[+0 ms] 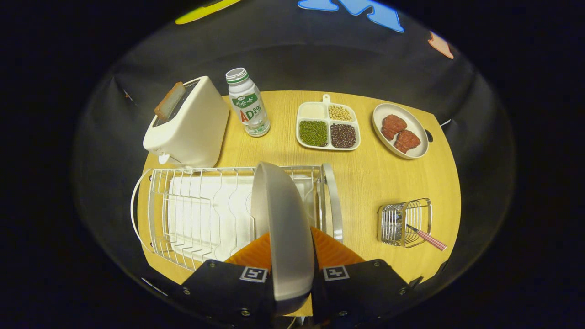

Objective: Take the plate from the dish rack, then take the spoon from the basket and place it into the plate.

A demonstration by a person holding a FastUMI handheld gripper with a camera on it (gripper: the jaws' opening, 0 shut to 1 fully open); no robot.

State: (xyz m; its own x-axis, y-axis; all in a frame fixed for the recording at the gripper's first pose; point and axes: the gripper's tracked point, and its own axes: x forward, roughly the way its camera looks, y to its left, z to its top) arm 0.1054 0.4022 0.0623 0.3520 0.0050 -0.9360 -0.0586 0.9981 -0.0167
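The gripper (pixel 292 249) has its two fingers closed on the plate (pixel 283 228), one pressing each face, so the plate stands on edge between them with its rim running straight away from the camera. Its near edge dips down between the finger bases and is partly lost in shadow there. The far rim rises over the dish rack (pixel 205 210), whose wire slots and white drip tray lie just ahead and to the left; whether the plate's edge touches the wires cannot be told, since the plate hides that part of the rack.

To the right of the fingers, well apart from the rack, the small wire basket (pixel 406 222) sits on the wooden table (pixel 370 183). The spoon (pixel 427 238) leans out of it, its checked handle pointing down and to the right, the bowl end hidden inside the wires.

Beyond the rack stand a toaster (pixel 189 123) with a slice in its slot, a bottle (pixel 248 103), a divided tray of beans (pixel 327 126) and an oval dish (pixel 401 130) holding two reddish pieces.
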